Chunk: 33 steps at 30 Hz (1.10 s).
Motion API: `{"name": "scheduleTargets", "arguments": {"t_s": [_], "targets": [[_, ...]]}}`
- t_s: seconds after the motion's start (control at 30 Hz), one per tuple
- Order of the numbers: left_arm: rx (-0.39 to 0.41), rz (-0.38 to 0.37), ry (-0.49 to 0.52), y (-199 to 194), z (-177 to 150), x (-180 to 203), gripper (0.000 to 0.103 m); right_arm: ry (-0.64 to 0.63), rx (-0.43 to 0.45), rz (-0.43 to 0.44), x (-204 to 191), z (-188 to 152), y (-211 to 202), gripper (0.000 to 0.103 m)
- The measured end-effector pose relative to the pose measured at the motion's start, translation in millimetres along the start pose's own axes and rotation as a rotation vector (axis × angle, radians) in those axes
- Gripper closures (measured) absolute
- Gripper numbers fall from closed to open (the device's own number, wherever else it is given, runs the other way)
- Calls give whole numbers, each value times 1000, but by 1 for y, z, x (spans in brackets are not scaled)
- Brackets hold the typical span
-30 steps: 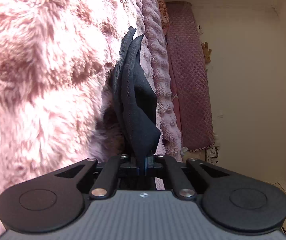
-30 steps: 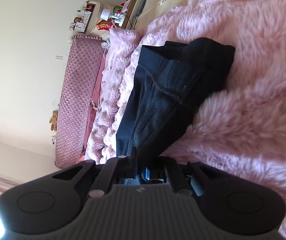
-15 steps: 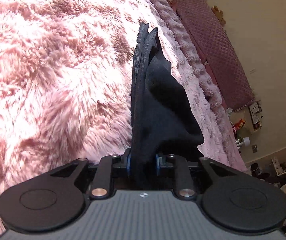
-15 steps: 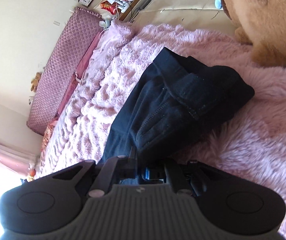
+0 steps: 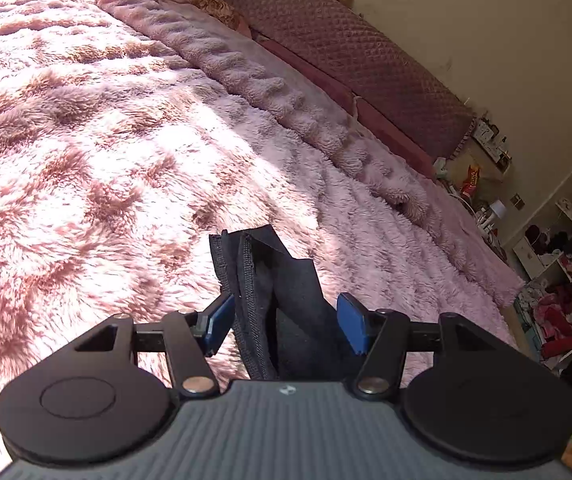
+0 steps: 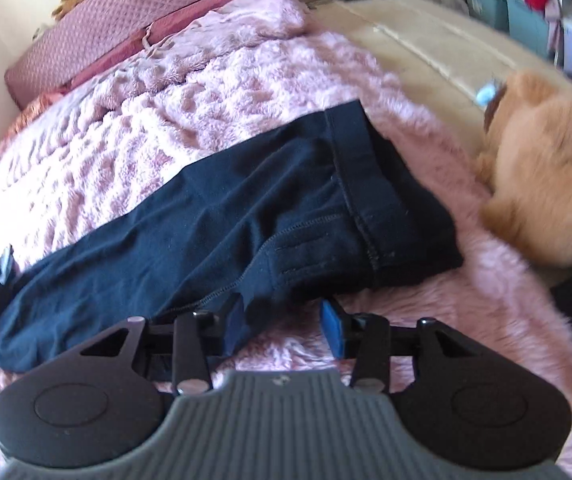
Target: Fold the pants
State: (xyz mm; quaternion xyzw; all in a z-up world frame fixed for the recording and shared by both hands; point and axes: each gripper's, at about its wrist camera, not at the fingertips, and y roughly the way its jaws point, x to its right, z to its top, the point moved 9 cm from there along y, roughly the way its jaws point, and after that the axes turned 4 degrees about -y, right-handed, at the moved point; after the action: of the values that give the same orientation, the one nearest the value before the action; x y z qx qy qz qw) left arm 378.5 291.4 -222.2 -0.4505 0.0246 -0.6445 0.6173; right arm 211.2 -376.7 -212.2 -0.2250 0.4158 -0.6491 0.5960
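— Two blue-padded fingers of the left gripper (image 5: 286,322) stand wide apart in the left wrist view; its jaws have just been opening. What is between them?

— One hemmed end of the dark navy stretch pants (image 5: 282,304) rises in the gap, loose, with neither pad pressing it. Around it spreads the shaggy pink fur blanket (image 5: 98,152), and a quilted mauve headboard (image 5: 365,60) runs along the wall.

— And the right wrist view?

— Blurred, but the right gripper (image 6: 286,330) is parted about halfway, its jaws also just opening. The left pad sits against the pants' (image 6: 226,224) lower edge; the right pad is clear over pink fur, so nothing is clamped. The pants lie flat on the blanket (image 6: 465,320), waistband near a tan plush toy (image 6: 545,176).
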Motion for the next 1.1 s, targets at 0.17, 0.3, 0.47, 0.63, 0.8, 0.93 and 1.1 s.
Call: {"name": "scheduleTargets", "arguments": {"t_s": [0.17,0.3,0.47,0.63,0.8,0.93,1.1], "targets": [[-136,66,12,64,-10,-24,40,-94,61,12,-48,12,-51,57],[-94,-9,-84,87,-6,-30,39,-214,78,89,-106,18,-59,57],[-47,79,-137,105,-4,-42,99,-342,58,208,-180,20,-50,57],[71,50,-142,45,6,-34,99,-418,57,400,-262,36,-25,55],[199,73,-172,-37,11,-41,99,-572,-93,769,-386,50,32,21],[292,84,-332,-93,4,-72,99,-571,-179,826,-452,46,82,21],[275,117,-325,-105,-21,-99,95,-416,-247,807,-479,30,129,39]]}}
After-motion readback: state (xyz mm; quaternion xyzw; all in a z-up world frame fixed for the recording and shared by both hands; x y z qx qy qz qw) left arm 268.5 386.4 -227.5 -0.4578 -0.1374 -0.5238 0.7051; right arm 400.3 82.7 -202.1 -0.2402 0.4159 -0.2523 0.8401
